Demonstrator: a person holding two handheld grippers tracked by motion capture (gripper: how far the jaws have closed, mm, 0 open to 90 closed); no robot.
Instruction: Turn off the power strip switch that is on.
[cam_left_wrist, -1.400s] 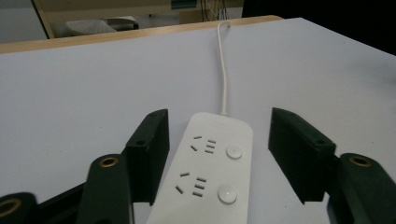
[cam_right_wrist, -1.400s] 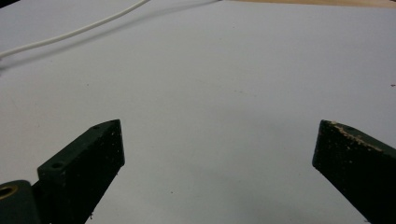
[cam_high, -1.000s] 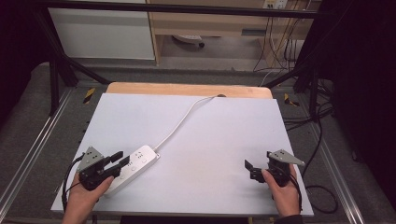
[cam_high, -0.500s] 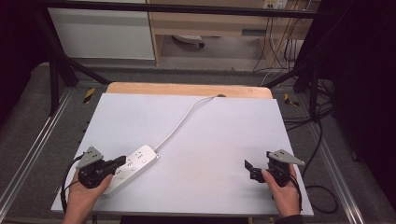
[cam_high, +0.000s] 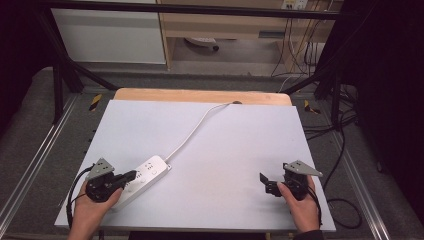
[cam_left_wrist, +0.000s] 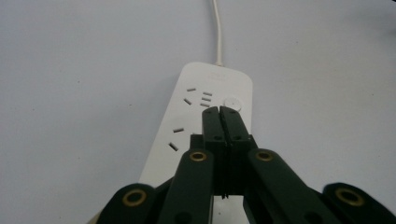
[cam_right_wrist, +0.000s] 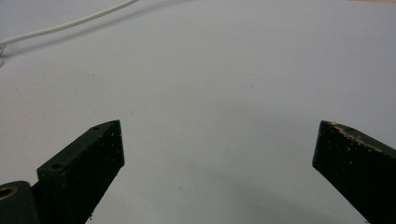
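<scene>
A white power strip lies at the front left of the white table top; its white cable runs to the far edge. My left gripper is shut, with nothing between its jaws, and hangs over the strip. In the left gripper view the closed tips sit just short of the strip's round button, beside the sockets; I cannot tell whether they touch the strip. My right gripper rests at the front right, wide open over bare table, with the cable far off.
A wooden board edge shows behind the white top. Metal rails flank the table. Cables trail on the floor at the right. A white cabinet and a shelf stand behind.
My left gripper has shut its jaws and drawn a little toward the table's front edge over the power strip. The right gripper has not moved.
</scene>
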